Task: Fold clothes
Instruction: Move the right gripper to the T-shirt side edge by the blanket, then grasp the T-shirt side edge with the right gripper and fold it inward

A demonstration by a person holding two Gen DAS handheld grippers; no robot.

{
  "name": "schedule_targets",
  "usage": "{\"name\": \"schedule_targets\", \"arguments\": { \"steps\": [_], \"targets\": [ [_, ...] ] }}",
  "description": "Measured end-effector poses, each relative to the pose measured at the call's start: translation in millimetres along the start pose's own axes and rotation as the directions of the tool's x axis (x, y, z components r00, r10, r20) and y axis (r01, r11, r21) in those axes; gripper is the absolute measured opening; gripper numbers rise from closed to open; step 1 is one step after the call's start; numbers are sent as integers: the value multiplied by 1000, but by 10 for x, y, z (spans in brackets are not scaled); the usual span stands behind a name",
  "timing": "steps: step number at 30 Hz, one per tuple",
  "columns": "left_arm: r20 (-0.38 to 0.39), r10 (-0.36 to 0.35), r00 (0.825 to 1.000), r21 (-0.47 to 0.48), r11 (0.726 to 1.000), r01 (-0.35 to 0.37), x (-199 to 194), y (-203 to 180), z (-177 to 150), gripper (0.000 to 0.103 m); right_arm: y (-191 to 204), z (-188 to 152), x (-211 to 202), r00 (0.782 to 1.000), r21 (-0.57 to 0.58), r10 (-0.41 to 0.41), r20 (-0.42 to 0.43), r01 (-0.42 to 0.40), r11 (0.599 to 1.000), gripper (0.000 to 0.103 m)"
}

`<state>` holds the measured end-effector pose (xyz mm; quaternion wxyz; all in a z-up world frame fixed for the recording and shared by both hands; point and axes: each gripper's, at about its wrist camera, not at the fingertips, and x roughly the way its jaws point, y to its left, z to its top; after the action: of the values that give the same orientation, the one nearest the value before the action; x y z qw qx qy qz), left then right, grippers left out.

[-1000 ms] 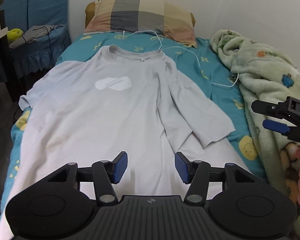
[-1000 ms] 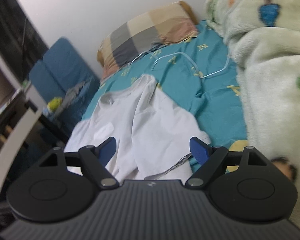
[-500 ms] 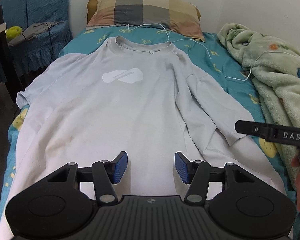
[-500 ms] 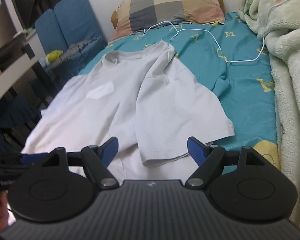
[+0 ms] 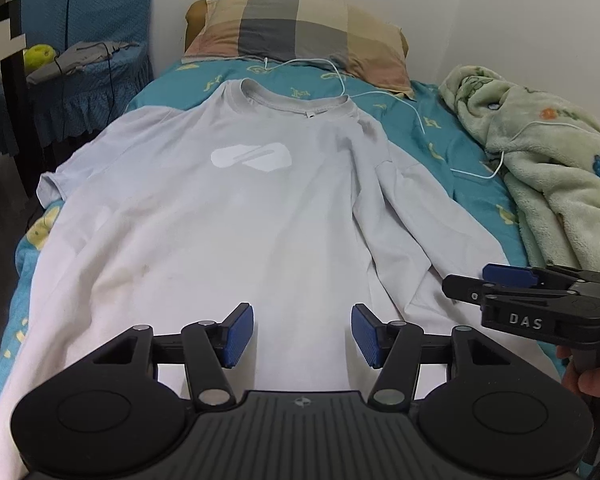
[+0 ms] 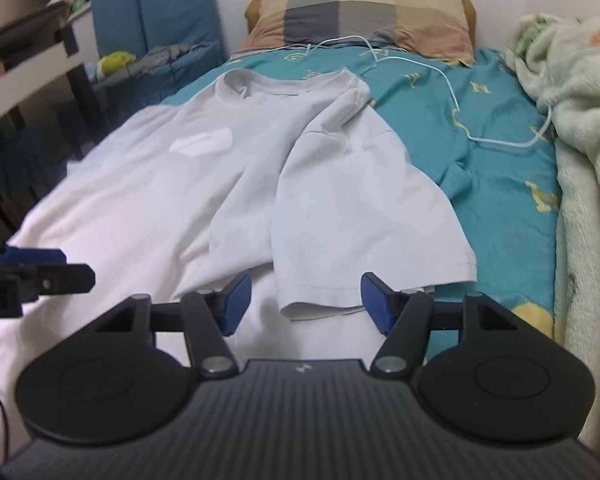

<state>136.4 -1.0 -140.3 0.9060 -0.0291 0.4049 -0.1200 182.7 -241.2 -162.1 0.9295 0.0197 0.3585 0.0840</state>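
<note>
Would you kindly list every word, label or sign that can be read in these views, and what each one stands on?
"DAS": white letters on the side of the right gripper, seen from the left wrist.
Yellow letter-like prints on the teal bedsheet: too blurred to read with confidence.
White patch on the t-shirt chest: a shape, no text.
Neck tag in the collar: too small.

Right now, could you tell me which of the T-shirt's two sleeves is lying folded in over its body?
The right-hand sleeve, nearest the green blanket; the other sleeve lies spread outward.
</note>
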Motion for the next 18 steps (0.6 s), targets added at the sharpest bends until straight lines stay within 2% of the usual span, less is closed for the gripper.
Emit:
{"name": "schedule_targets", "arguments": {
  "steps": [3, 7, 10, 18],
  "targets": [
    [1, 13, 1000, -14, 1000, -13, 27, 4, -29, 57, -4, -17, 73, 1000, -15, -24, -8, 24, 1000, 43],
    [2, 31, 1000, -59, 998, -31, 53, 61, -48, 57, -111, -13, 119, 998, 20, -59, -13, 60, 998, 15],
    [10, 42, 999, -93, 995, -41, 40, 108, -57, 57, -198, 29, 83, 998, 73, -61, 2, 60, 996, 7],
    [32, 75, 997, -113, 991, -71, 11, 114, -83, 57, -594, 414, -236, 985, 236, -87, 147, 51, 971, 5]
  ]
}}
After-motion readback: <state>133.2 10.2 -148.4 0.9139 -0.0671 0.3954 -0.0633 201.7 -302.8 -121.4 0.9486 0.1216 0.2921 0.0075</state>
